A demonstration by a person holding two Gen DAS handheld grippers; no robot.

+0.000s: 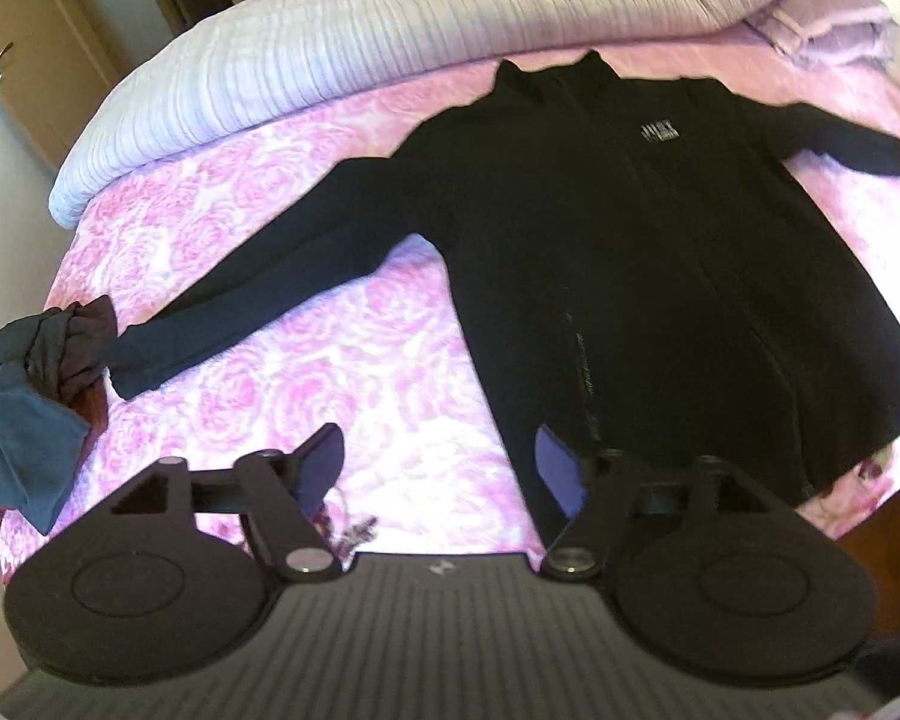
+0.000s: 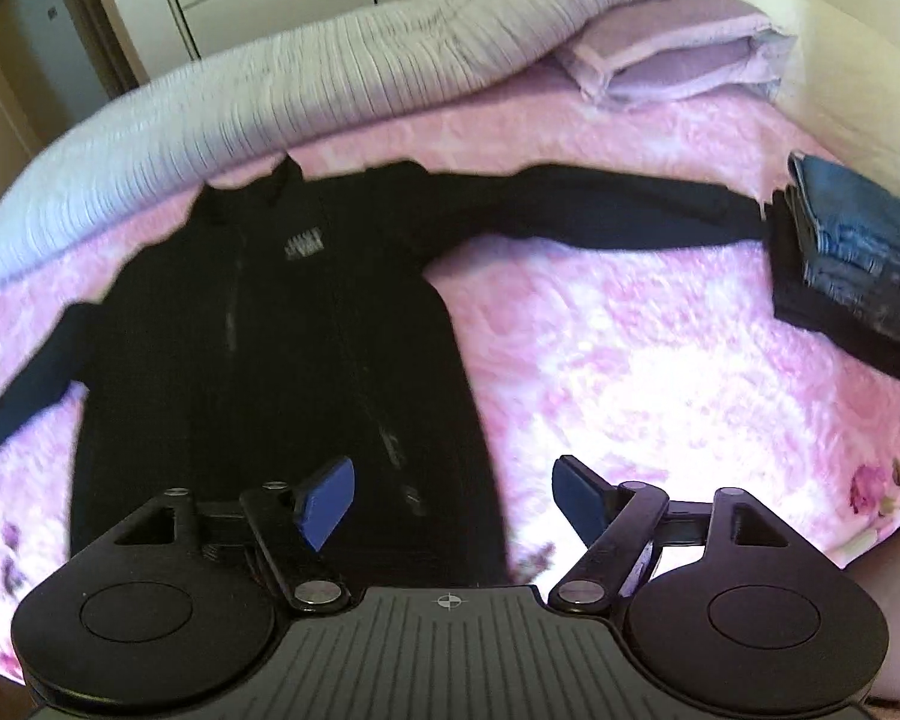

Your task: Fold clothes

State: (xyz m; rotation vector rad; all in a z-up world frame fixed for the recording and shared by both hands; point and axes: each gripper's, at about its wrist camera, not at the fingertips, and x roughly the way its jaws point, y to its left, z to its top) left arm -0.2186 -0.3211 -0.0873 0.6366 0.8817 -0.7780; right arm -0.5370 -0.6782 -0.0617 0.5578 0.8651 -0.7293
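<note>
1. While both grippers hover over the near edge of the bed (image 1: 258,276), a black jacket (image 1: 600,276) lies flat on the pink floral cover, front up, collar pointing away toward a rolled white ribbed duvet (image 1: 330,60).
2. Its sleeves spread out to either side; the left sleeve (image 1: 252,294) runs diagonally toward a crumpled heap of dark and teal clothes (image 1: 30,408) and ends just beside it.
3. From the right wrist view, the jacket's right sleeve (image 2: 600,210) stretches out to a folded stack of jeans and dark garments (image 2: 858,264), its cuff reaching the stack.
4. The left gripper (image 1: 438,456) has its jaws wide apart and empty; one blue pad sits above the jacket's lower hem corner, the other above bare cover.
5. The right gripper (image 2: 453,492) also has jaws wide apart, holding nothing, straddling the jacket's other lower side edge.
6. A folded lilac blanket (image 2: 678,66) rests at the far right by the duvet.
</note>
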